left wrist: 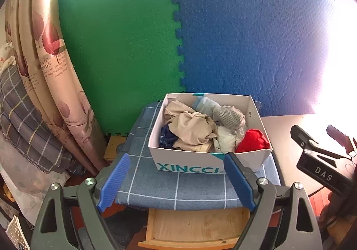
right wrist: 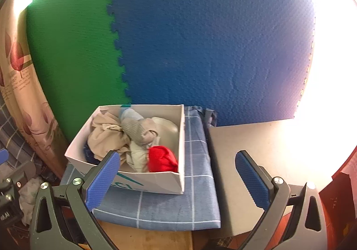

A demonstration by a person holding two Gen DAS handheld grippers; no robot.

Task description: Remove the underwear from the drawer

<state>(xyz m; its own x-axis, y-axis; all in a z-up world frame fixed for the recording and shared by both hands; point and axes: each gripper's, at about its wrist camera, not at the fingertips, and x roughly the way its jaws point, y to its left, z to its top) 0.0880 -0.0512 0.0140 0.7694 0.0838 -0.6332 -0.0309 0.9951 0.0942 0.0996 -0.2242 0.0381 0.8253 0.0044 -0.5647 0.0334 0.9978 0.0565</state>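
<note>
A white cardboard box [left wrist: 189, 159] [right wrist: 160, 183] sits on a blue checked cushion [left wrist: 169, 192] [right wrist: 196, 194]. It holds crumpled clothes: beige fabric [left wrist: 191, 129] [right wrist: 107, 136], a grey sock [left wrist: 229, 118] [right wrist: 136, 129], a dark blue piece [left wrist: 166, 137] and a red piece [left wrist: 253, 140] [right wrist: 161, 159]. An open wooden drawer [left wrist: 196, 227] shows below the cushion, its visible part bare. My left gripper [left wrist: 176, 183] is open and empty in front of the box. My right gripper [right wrist: 178, 181] is open and empty, right of the box; it shows in the left wrist view [left wrist: 321, 145].
A green and blue foam mat [left wrist: 178, 38] [right wrist: 178, 38] stands behind the box. A flowered curtain [left wrist: 44, 71] and checked bedding [left wrist: 20, 120] lie to the left. A pale grey board [right wrist: 256, 160] lies to the right of the cushion.
</note>
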